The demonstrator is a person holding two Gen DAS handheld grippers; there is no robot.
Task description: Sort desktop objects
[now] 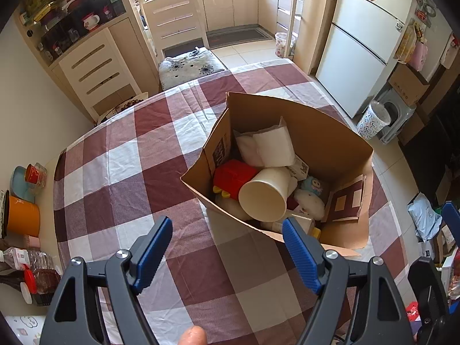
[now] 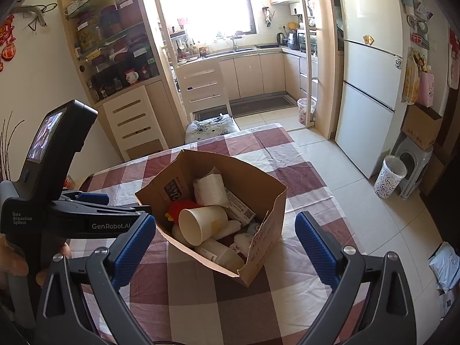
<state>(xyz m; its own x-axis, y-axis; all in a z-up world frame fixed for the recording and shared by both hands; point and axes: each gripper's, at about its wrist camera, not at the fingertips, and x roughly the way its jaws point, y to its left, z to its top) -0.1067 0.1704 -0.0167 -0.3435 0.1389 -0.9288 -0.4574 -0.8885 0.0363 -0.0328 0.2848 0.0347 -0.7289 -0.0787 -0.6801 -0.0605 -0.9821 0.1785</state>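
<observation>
Cardboard box [image 1: 330, 132] is judged light but floppy, best taken by a side wall; it is placed near the table [image 1: 120, 155] right edge, brown, open-topped and packed with a paper cup [image 1: 264, 194], red toy [image 1: 233, 176] and white tissue packs [image 1: 273, 148]. Left hand-held gripper [image 1: 227, 251] and right hand-held gripper [image 2: 227, 244] are held wide open, empty

We cannot read the print on the cardboard box [image 2: 172, 185], and the paper cup [image 1: 266, 194] hides whatever lies beneath it inside.
</observation>
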